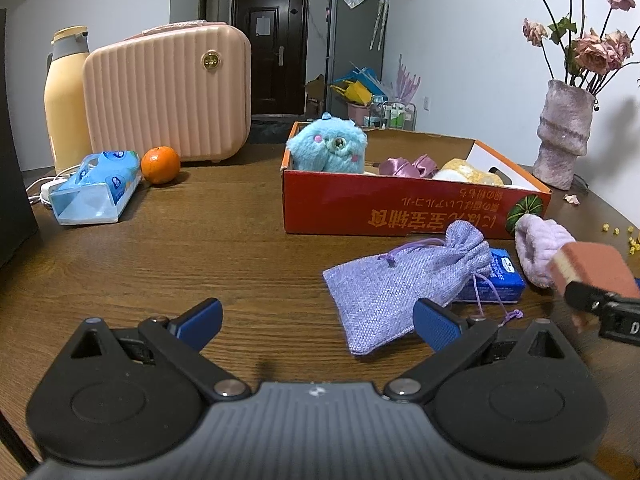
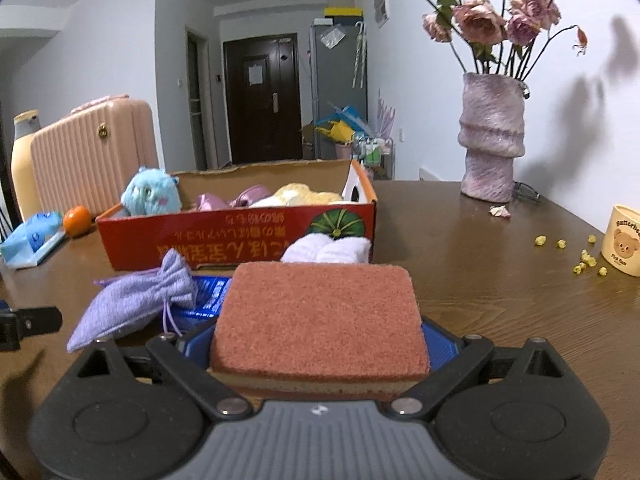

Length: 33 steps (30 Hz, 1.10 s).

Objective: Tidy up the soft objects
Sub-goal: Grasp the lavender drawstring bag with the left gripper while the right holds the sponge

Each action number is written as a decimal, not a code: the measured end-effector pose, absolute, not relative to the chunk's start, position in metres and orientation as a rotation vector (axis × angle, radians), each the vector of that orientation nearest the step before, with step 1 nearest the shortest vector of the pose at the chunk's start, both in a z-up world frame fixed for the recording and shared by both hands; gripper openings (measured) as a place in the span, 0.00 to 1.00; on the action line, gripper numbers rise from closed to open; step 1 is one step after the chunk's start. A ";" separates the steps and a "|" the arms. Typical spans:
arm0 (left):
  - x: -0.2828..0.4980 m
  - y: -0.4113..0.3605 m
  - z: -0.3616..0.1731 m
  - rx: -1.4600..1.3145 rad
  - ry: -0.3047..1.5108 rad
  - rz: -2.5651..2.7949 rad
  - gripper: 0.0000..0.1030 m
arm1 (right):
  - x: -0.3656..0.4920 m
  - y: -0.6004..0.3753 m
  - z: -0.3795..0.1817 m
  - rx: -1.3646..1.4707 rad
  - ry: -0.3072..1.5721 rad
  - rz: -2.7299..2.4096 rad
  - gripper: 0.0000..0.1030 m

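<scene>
My right gripper [image 2: 320,344] is shut on a reddish-brown sponge [image 2: 320,316] and holds it above the table; the sponge also shows in the left wrist view [image 1: 592,266]. My left gripper [image 1: 318,322] is open and empty above the table, its right finger beside a lilac drawstring pouch [image 1: 400,284]. A blue tissue pack [image 1: 502,276] lies under the pouch. A lilac towel [image 1: 540,248] rests against the red cardboard box [image 1: 360,204]. The box holds a blue plush toy [image 1: 328,146], a pink satin item [image 1: 406,166] and a yellow soft item [image 1: 468,172].
A pink case [image 1: 168,88], a yellow flask [image 1: 64,100], an orange [image 1: 160,165] and a blue tissue packet [image 1: 96,188] stand at the left. A vase of dried roses [image 2: 490,140] and a bear cup [image 2: 622,240] stand at the right, with yellow crumbs [image 2: 580,256] nearby.
</scene>
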<state>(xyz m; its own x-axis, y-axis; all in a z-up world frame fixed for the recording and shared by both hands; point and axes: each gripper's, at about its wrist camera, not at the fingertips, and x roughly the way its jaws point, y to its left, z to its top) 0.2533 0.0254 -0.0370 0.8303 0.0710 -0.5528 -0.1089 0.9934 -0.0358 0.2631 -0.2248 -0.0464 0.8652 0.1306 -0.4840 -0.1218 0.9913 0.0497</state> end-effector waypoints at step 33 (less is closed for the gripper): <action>0.316 -0.009 -0.058 0.050 0.622 -0.053 1.00 | 0.271 -0.260 -0.043 0.126 0.482 -0.008 0.95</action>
<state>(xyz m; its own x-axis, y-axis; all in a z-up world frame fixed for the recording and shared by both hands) 0.3161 -0.0088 -0.0578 0.8114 -0.0345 -0.5835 0.0649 0.9974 0.0313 0.2707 -0.2604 -0.0428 0.8862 0.0222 -0.4627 0.0374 0.9922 0.1191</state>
